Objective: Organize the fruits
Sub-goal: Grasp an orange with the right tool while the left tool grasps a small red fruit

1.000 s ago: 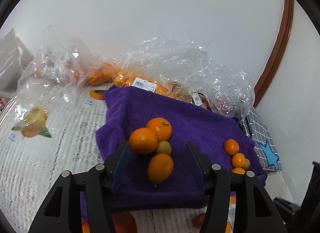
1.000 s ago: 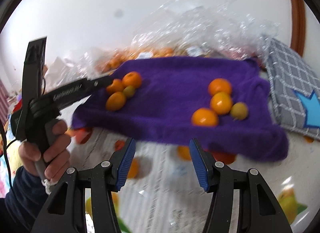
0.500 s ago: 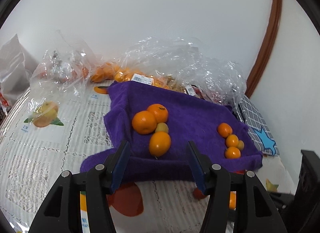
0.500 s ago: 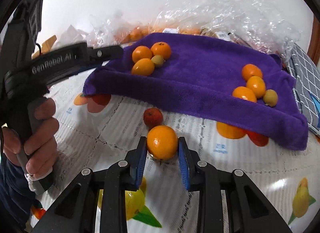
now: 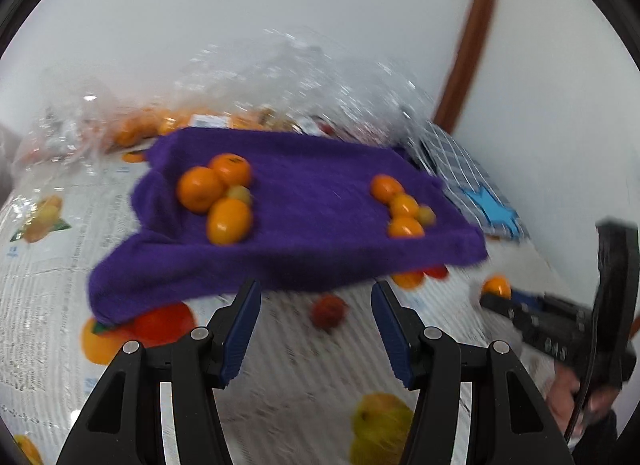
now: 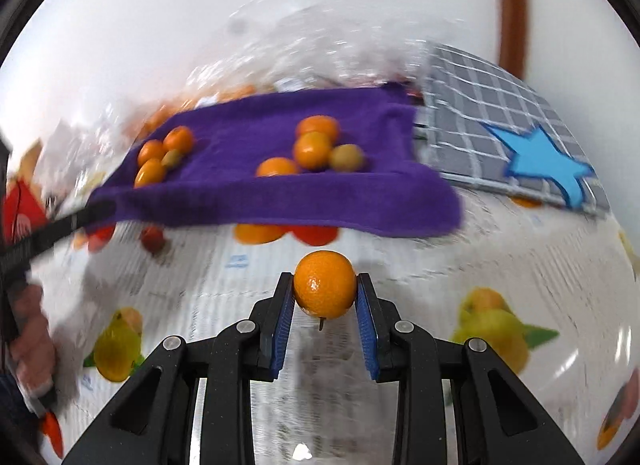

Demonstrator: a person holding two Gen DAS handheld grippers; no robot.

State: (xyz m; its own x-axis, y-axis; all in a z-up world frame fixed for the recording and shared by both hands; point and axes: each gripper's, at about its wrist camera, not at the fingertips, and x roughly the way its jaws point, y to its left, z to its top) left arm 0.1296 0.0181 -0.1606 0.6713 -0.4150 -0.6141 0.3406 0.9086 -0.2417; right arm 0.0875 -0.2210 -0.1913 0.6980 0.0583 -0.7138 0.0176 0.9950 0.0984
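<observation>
The right claw (image 6: 325, 288) grips an orange (image 6: 324, 283) above the counter (image 6: 420, 265), near the purple towel's (image 6: 280, 185) front edge.

A plain white wall (image 5: 280, 25) with curved brown trim (image 5: 468, 45) backs the fruit-print tablecloth (image 6: 500, 265).

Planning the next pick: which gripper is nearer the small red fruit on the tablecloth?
Left. The left gripper faces the red fruit just ahead; the right gripper, shut on an orange, is off to its side.
</observation>
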